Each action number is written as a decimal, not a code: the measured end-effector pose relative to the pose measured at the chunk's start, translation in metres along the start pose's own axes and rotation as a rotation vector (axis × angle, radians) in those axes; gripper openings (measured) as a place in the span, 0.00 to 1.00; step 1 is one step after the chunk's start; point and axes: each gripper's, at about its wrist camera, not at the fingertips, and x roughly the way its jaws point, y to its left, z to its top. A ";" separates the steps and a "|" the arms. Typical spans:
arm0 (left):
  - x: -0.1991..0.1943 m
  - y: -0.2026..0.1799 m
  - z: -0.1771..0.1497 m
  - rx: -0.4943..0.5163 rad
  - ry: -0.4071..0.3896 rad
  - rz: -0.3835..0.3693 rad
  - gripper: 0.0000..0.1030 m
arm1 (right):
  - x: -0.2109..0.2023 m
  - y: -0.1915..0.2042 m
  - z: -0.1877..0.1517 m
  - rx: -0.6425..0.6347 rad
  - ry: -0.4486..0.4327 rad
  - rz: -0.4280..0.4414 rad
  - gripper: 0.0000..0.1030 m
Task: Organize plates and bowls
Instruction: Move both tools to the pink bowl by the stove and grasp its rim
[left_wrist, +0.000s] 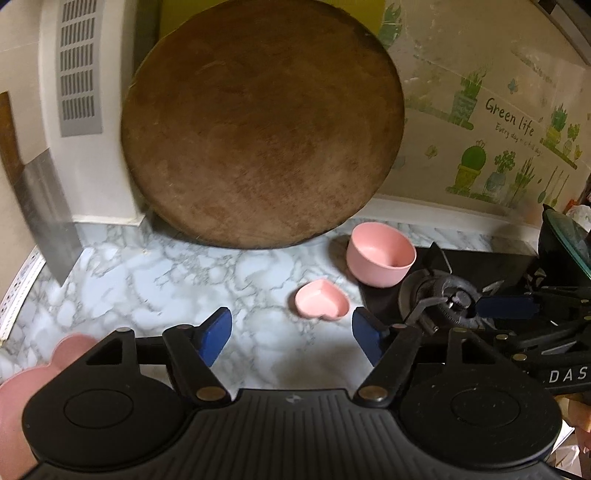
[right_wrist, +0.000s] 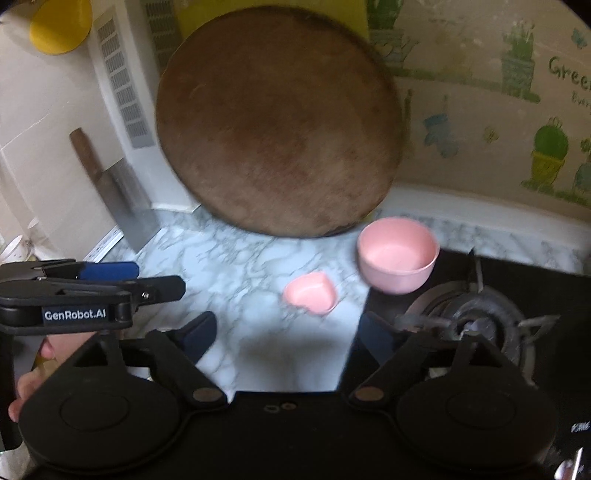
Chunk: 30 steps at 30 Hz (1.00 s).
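A round pink bowl (left_wrist: 380, 258) stands at the edge of the black stove, also in the right wrist view (right_wrist: 398, 254). A small pink heart-shaped dish (left_wrist: 322, 299) lies on the marble counter just in front of it, also in the right wrist view (right_wrist: 311, 292). A larger pink plate (left_wrist: 26, 384) shows at the lower left of the left wrist view, partly hidden. My left gripper (left_wrist: 291, 338) is open and empty, short of the heart dish. My right gripper (right_wrist: 286, 338) is open and empty, also short of it.
A big round wooden board (left_wrist: 262, 125) leans on the wall behind the counter. A cleaver (left_wrist: 44, 210) stands at the left. The gas burner (left_wrist: 443, 299) and a glass-lidded pot (left_wrist: 565, 236) are on the right. The left gripper's body (right_wrist: 74, 295) shows at left in the right wrist view.
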 end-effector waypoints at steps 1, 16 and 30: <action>0.003 -0.003 0.002 0.001 -0.001 -0.002 0.69 | 0.000 -0.004 0.002 -0.005 -0.006 0.001 0.91; 0.058 -0.042 0.049 -0.050 0.018 0.004 0.76 | 0.035 -0.081 0.045 0.001 -0.005 -0.077 0.96; 0.140 -0.081 0.085 -0.070 0.148 -0.035 0.76 | 0.102 -0.162 0.078 0.129 0.108 -0.087 0.90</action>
